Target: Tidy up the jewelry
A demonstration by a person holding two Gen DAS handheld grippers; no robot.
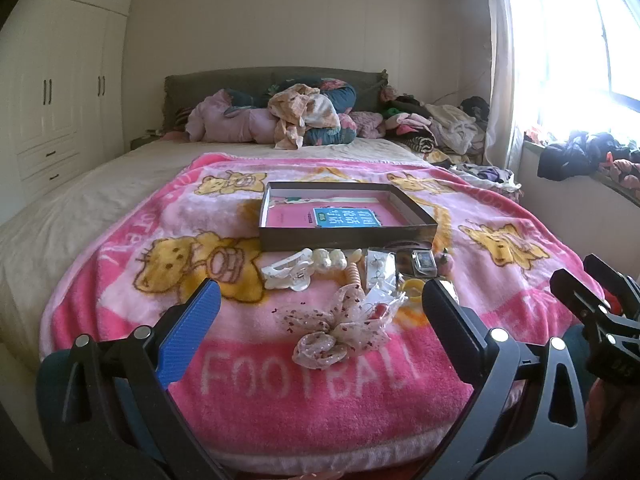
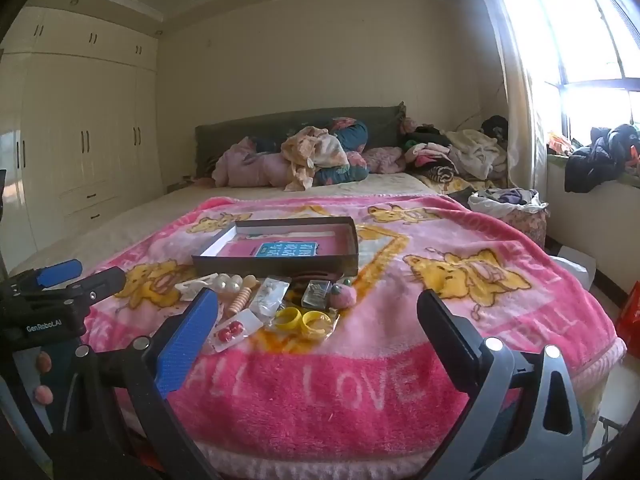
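A shallow brown box (image 1: 344, 236) (image 2: 280, 264) with a pink and blue card inside lies on the pink blanket. In front of it lie jewelry pieces: a white claw clip (image 1: 286, 274), pearl beads (image 1: 330, 260) (image 2: 226, 282), a sheer ribbon bow (image 1: 340, 330), yellow rings (image 2: 304, 320), red earrings in a packet (image 2: 231, 332), a pink ball (image 2: 343, 296). My left gripper (image 1: 320, 312) is open above the bow. My right gripper (image 2: 318, 320) is open, near the yellow rings. The right gripper also shows at the right edge of the left wrist view (image 1: 592, 288).
The pink cartoon blanket (image 1: 224, 360) covers the bed's near end. Pillows and clothes (image 1: 304, 120) pile at the headboard. White wardrobes (image 2: 80, 140) stand left. A window (image 2: 592, 40) and a windowsill with dark clothes are right. A laundry basket (image 2: 516, 208) stands beside the bed.
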